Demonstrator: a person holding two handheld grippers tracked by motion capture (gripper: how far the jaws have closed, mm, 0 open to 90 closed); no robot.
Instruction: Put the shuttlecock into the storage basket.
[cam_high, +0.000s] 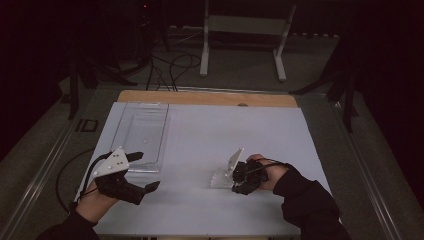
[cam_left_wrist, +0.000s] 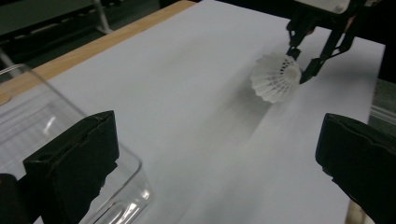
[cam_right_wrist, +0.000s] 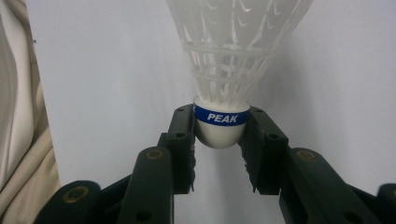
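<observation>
A white plastic shuttlecock (cam_right_wrist: 233, 42) with a blue "PEAK" band on its cork is held by that cork in my right gripper (cam_right_wrist: 219, 140), which is shut on it. In the high view the shuttlecock (cam_high: 220, 178) lies low over the white sheet at the right of centre, skirt pointing left, with the right gripper (cam_high: 231, 181) behind it. My left gripper (cam_high: 145, 171) hovers at the near left, jaws wide open and empty. Its own view looks across the sheet at the shuttlecock (cam_left_wrist: 275, 77) and the right gripper (cam_left_wrist: 301, 64), with the left gripper (cam_left_wrist: 215, 168) open.
A clear plastic box (cam_high: 142, 135) lies on the left of the white sheet (cam_high: 225, 125), its near corner (cam_left_wrist: 116, 186) beside my left jaw. A wooden table edge (cam_high: 205, 97) runs along the far side. A white stand (cam_high: 240, 30) and cables are on the floor beyond.
</observation>
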